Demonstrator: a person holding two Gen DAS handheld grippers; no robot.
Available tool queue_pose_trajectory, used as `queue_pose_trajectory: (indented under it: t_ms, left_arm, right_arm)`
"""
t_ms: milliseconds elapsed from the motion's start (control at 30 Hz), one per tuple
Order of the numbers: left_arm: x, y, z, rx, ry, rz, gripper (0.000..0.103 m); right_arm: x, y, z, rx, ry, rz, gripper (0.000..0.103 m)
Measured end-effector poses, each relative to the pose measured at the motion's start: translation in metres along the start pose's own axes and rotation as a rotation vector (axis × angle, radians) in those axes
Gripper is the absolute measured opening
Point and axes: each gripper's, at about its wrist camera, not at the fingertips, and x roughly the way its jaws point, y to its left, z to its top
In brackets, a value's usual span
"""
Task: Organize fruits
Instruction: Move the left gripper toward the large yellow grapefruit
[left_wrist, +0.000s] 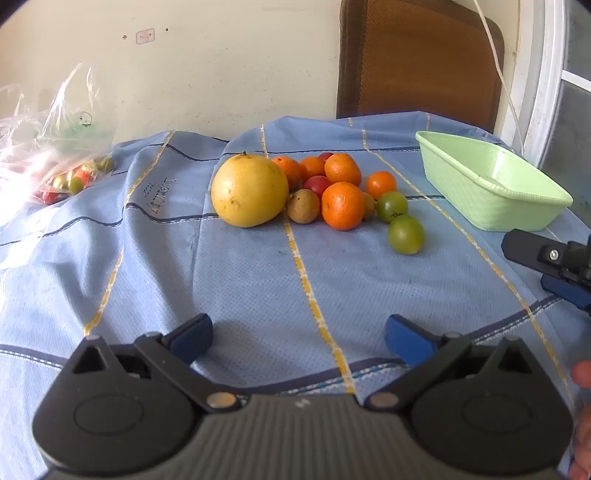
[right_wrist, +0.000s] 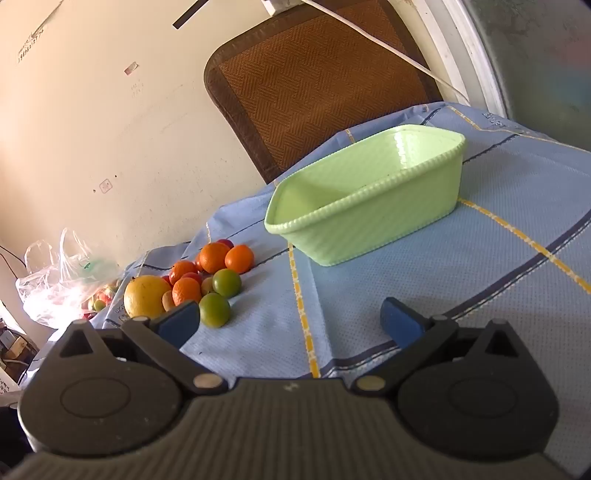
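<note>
A heap of fruit lies on the blue cloth: a big yellow grapefruit (left_wrist: 249, 190) (right_wrist: 147, 296), several tangerines (left_wrist: 342, 205) (right_wrist: 214, 256), red tomatoes (left_wrist: 317, 184) and two green tomatoes (left_wrist: 405, 234) (right_wrist: 214, 309). A pale green basket (left_wrist: 491, 184) (right_wrist: 365, 199) stands empty to the right of the heap. My left gripper (left_wrist: 298, 341) hovers open over bare cloth, well short of the fruit. My right gripper (right_wrist: 290, 325) is open too, low over the cloth between the heap and the basket. Its black and blue fingers (left_wrist: 554, 266) show at the right edge of the left wrist view.
A clear plastic bag (left_wrist: 48, 147) (right_wrist: 62, 280) with more small tomatoes sits at the far left of the table. A brown woven chair back (left_wrist: 421, 62) (right_wrist: 317, 81) stands behind the table against the cream wall. A white cord (right_wrist: 388, 48) hangs across it.
</note>
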Motion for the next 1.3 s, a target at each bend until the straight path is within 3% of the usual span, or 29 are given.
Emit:
queue_pose_trajectory:
  t_ms: [300,433,500,633,733,800,933,1133,1300]
  left_arm:
    - [-0.008,0.008,-0.009,-0.013,-0.041,-0.018,0.103]
    - [-0.013,0.040,-0.010,-0.086,-0.081,-0.008,0.102]
    - [-0.014,0.059,-0.008,-0.122,-0.100,0.017,0.095]
    - [-0.017,0.092,-0.003,-0.203,-0.158,0.084,0.092]
    - [-0.018,0.108,-0.002,-0.255,-0.197,0.142,0.086]
    - [-0.017,0.113,-0.008,-0.284,-0.219,0.169,0.086]
    - [-0.026,0.118,-0.014,-0.340,-0.286,0.155,0.083]
    - [-0.036,0.116,-0.018,-0.344,-0.350,0.160,0.083]
    - [-0.035,0.121,-0.016,-0.363,-0.347,0.135,0.085]
  right_arm:
    - [0.001,0.007,-0.004,-0.051,0.013,-0.031,0.103]
    - [-0.002,0.016,-0.003,-0.111,0.020,-0.052,0.103]
    - [-0.004,0.023,-0.004,-0.157,0.003,-0.057,0.103]
    - [0.001,0.049,0.000,-0.316,-0.021,-0.006,0.081]
    - [0.020,0.080,0.013,-0.418,0.013,0.094,0.070]
    - [0.035,0.100,0.020,-0.473,0.015,0.144,0.070]
    - [0.072,0.139,0.024,-0.572,0.046,0.197,0.071]
    - [0.117,0.163,0.014,-0.698,0.105,0.188,0.073]
    - [0.144,0.169,0.008,-0.751,0.190,0.142,0.073]
